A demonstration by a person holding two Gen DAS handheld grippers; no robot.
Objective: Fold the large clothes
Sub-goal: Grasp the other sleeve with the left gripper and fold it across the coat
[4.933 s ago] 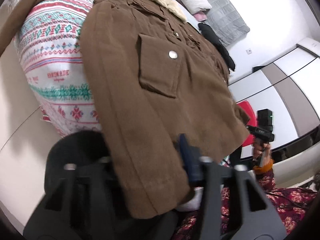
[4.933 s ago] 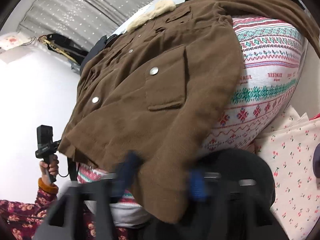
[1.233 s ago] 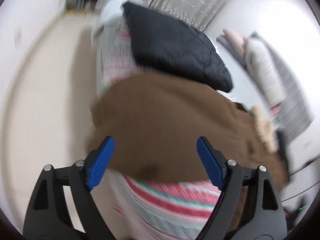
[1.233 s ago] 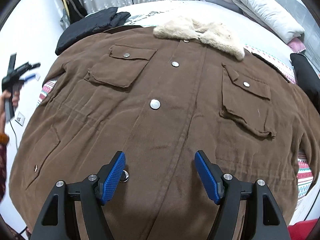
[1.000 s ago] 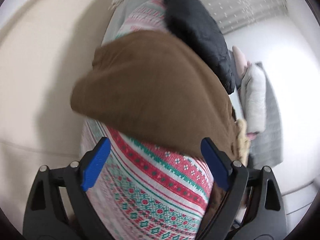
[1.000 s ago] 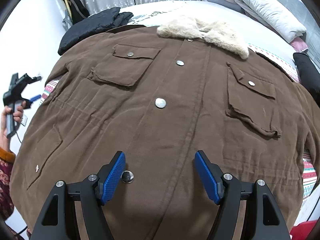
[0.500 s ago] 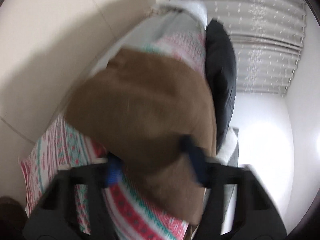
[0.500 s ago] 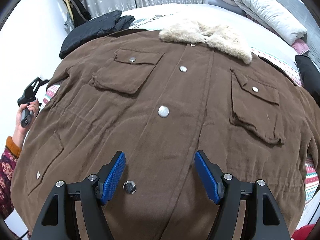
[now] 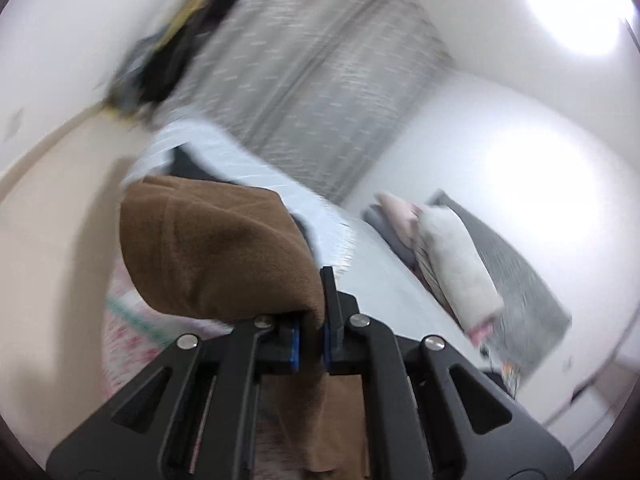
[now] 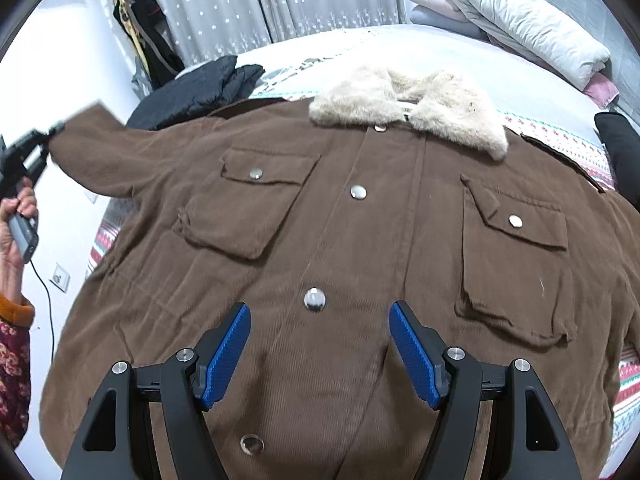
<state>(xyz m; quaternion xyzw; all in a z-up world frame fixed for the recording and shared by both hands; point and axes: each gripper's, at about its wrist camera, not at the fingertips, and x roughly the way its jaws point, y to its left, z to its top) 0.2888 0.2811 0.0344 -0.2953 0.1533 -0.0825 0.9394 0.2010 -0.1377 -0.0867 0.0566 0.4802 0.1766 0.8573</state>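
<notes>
brown corduroy jacket with a cream fur collar (image 10: 360,240) spread face up across the bed with the patterned cover (image 10: 560,128), buttoned, body flat. left gripper (image 9: 310,340) clenched on the jacket's left sleeve end (image 9: 216,248), lifted clear of the bed at the far left. right gripper (image 10: 320,354) released, poised over the near hem. judged barely begun: no fold laid yet; sleeves and body left to do.

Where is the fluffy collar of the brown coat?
In the right wrist view the fluffy collar sits at the far end of the brown coat spread on the bed, above the top snap button, with pillows beyond it.
</notes>
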